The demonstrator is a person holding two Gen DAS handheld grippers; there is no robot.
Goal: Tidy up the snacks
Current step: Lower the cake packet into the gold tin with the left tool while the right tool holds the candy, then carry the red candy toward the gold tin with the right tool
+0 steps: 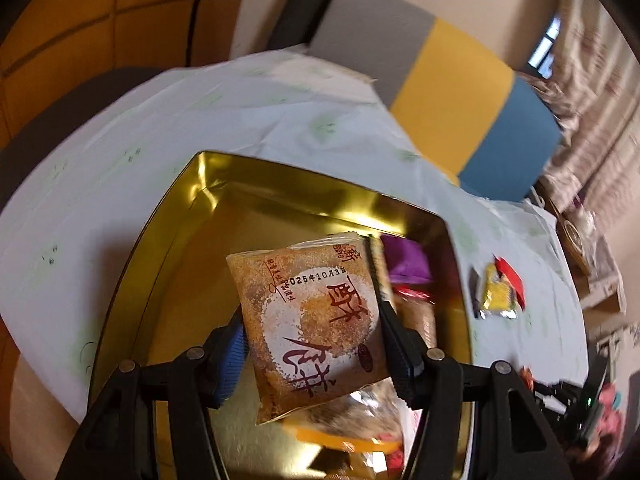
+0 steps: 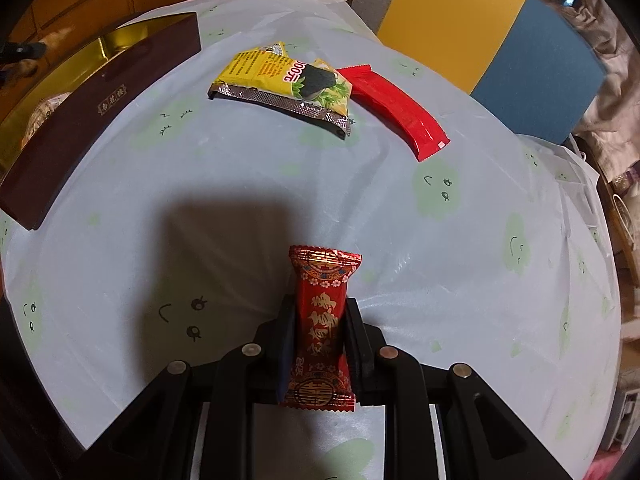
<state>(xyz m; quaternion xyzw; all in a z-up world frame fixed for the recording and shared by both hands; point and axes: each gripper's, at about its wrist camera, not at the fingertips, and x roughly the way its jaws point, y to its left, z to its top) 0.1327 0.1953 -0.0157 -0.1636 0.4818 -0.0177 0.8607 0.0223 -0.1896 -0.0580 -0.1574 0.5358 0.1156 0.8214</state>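
Observation:
My left gripper [image 1: 314,344] is shut on a brown pastry packet [image 1: 312,320] with red characters and holds it above the gold-lined box [image 1: 192,216]. Several wrapped snacks, one purple [image 1: 406,260], lie in the box's right side. My right gripper [image 2: 320,340] is shut on a red candy packet [image 2: 322,320] with gold print, held above the tablecloth. A yellow seaweed packet [image 2: 280,80] and a plain red packet [image 2: 396,108] lie on the cloth ahead; both also show in the left wrist view [image 1: 498,292]. The box shows at the left in the right wrist view [image 2: 100,92].
The table is covered by a pale blue cloth [image 2: 240,184] with green cloud faces. A grey, yellow and blue cushioned seat [image 1: 460,108] stands behind the table. Clutter sits at the far right edge [image 1: 600,280].

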